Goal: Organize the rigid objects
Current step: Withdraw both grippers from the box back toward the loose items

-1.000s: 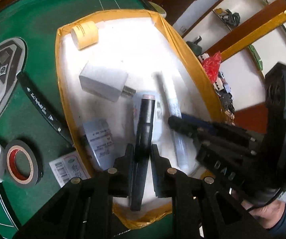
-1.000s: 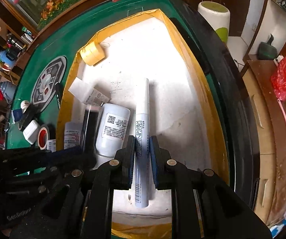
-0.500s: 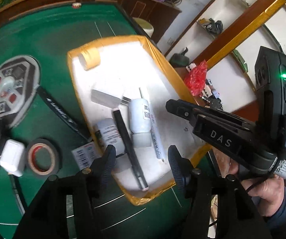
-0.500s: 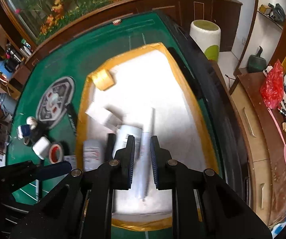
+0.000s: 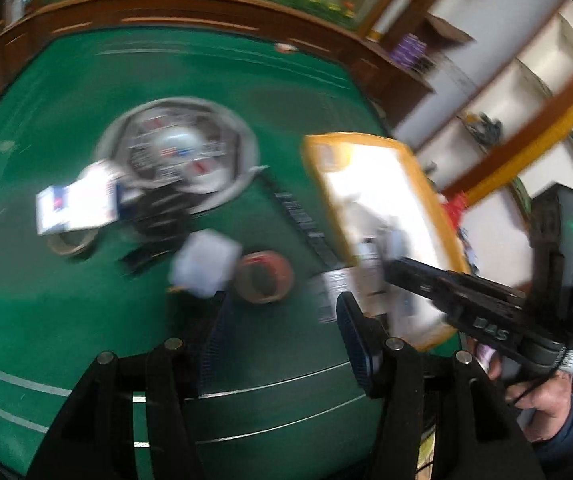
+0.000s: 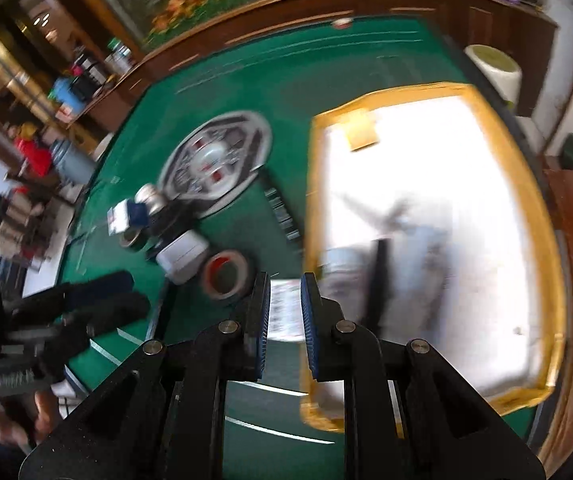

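Left wrist view: left hand-held gripper (image 5: 282,320) is parted and empty, right one (image 6: 284,316) closed and empty; next needs the tape roll (image 5: 264,278) centred between the jaws.

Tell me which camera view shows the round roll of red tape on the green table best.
The right wrist view shows the round roll of red tape best: its ring and hollow centre are fairly clear, beside a white box. The left wrist view shows the same roll only as a motion-blurred reddish ring.
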The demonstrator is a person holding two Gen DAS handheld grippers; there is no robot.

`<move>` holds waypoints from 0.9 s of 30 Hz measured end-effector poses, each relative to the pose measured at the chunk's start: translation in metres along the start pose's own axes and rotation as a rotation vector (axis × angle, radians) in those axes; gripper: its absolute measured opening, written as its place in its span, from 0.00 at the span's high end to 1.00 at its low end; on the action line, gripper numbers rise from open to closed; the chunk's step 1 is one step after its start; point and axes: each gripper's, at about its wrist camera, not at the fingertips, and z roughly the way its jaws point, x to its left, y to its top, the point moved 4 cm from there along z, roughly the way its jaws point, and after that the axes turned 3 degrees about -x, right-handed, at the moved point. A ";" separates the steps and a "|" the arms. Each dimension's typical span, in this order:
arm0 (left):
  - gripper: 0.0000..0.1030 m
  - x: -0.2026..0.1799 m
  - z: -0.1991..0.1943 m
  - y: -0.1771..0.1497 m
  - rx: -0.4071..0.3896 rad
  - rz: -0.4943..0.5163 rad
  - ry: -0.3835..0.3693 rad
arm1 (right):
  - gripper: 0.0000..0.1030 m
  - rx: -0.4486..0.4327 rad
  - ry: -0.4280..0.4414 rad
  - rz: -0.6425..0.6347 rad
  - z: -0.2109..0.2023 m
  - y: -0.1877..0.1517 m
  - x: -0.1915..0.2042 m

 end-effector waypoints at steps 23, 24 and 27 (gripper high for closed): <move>0.69 0.034 0.056 -0.052 0.160 0.174 0.293 | 0.85 0.122 0.051 -0.078 0.026 -0.033 0.039; 0.73 0.035 0.055 -0.051 0.148 0.187 0.309 | 0.78 0.115 0.052 -0.095 0.026 -0.033 0.042; 0.83 0.046 0.050 -0.048 0.129 0.161 0.313 | 0.45 0.094 0.051 -0.145 0.026 -0.032 0.051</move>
